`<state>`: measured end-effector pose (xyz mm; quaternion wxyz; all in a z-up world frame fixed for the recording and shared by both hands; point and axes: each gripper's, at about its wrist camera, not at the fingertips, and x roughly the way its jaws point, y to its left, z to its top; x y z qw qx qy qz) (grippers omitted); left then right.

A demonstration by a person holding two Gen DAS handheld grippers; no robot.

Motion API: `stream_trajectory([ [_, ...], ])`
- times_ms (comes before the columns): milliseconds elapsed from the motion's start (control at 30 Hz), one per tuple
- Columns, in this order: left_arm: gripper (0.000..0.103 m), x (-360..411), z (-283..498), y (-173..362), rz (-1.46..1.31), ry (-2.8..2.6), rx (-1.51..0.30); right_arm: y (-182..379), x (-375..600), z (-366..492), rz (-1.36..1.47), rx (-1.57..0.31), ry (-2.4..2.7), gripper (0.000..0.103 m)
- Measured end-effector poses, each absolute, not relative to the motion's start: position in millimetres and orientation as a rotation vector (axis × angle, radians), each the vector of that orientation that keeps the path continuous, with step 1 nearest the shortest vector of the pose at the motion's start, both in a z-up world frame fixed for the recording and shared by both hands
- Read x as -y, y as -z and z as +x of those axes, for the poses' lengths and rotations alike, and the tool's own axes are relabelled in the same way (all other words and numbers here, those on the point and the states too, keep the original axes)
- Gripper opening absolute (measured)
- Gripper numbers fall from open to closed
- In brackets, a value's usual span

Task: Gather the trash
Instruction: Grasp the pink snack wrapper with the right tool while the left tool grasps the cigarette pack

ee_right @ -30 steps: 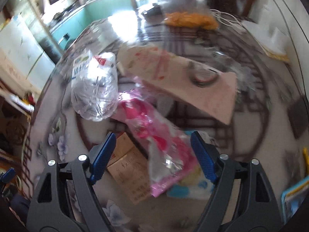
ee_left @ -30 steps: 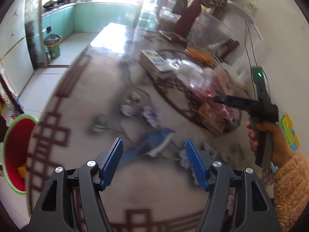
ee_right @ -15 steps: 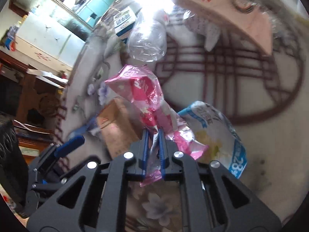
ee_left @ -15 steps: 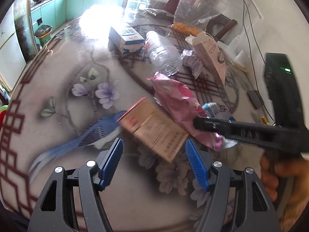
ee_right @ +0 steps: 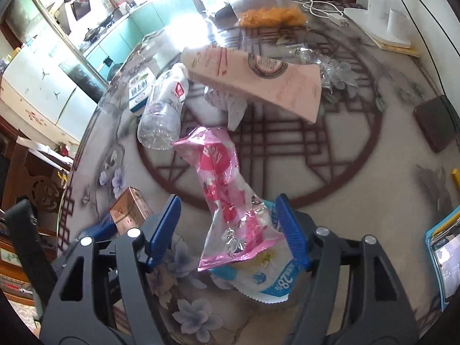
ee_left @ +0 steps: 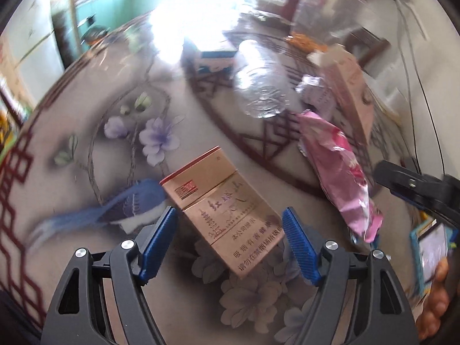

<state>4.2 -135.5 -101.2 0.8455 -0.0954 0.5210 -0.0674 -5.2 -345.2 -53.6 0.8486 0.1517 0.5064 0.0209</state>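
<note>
A tan cigarette box [ee_left: 221, 201] lies flat on the flower-patterned table, its near end between the blue pads of my left gripper [ee_left: 228, 224]. The jaws are opening and neither pad touches the box. A pink snack wrapper [ee_right: 221, 178] lies between the blue pads of my right gripper [ee_right: 228, 212], on top of a blue-and-white wrapper [ee_right: 258, 276]. Those jaws are opening too, with no pad pressing on the wrapper. In the left wrist view the pink wrapper [ee_left: 336, 172] sits to the right, with the right gripper's tip [ee_left: 417, 187] beside it.
Farther back lie a crushed clear bottle [ee_right: 164, 115], a blue-and-white milk box [ee_right: 138, 95], a long pink carton [ee_right: 258, 83] and a bag of orange snacks [ee_right: 270, 14]. A dark wallet [ee_right: 437, 120] is at the right. The table edge [ee_right: 74, 172] runs along the left.
My right gripper, shut on the pink wrapper half a second ago, now stands wide around it. My left gripper has closed in on the cigarette box and its jaws have widened.
</note>
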Motion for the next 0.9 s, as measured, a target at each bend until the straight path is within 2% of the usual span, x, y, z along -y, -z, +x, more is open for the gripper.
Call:
stream_trajectory([
  [133, 0.071, 132, 1, 108, -0.212, 0.112, -1.078, 54, 341, -4, 0.298, -1.070, -0.037, 0.067],
  [167, 0.064, 133, 0, 108, -0.202, 0.113, -1.066, 54, 341, -3, 0.292, -1.070, -0.036, 0.067],
  [200, 0.051, 132, 0, 107, -0.199, 0.122, -1.056, 54, 339, -3, 0.291, -1.069, -0.035, 0.067],
  [233, 0.045, 132, -1, 106, -0.187, 0.124, -1.048, 54, 340, -2, 0.292, -1.068, -0.034, 0.067],
  [267, 0.030, 131, -1, 104, -0.173, 0.130, -1.038, 56, 339, -2, 0.294, -1.068, -0.032, 0.067],
  [300, 0.023, 130, -1, 103, -0.171, 0.145, -1.037, 57, 339, -2, 0.297, -1.069, -0.031, 0.067],
  [400, 0.013, 125, -2, 100, -0.173, 0.175, -1.043, 59, 340, -1, 0.301, -1.075, -0.030, 0.067],
  [467, 0.012, 122, -3, 97, -0.177, 0.172, -1.046, 59, 339, -1, 0.303, -1.077, -0.037, 0.067],
  [500, 0.012, 122, -4, 97, -0.178, 0.174, -1.049, 59, 338, 0, 0.301, -1.077, -0.038, 0.067],
  [567, 0.035, 122, -10, 93, -0.175, 0.179, -1.034, 59, 336, 0, 0.295, -1.075, -0.037, 0.067],
  [600, 0.067, 123, -13, 91, -0.171, 0.186, -1.017, 59, 335, 0, 0.293, -1.074, -0.035, 0.067],
  [633, 0.078, 125, -17, 89, -0.169, 0.195, -0.997, 59, 335, 1, 0.293, -1.075, -0.033, 0.067],
  [900, 0.080, 157, -2, 100, -0.038, 0.147, -1.010, 62, 337, 3, 0.302, -1.081, -0.018, 0.069],
])
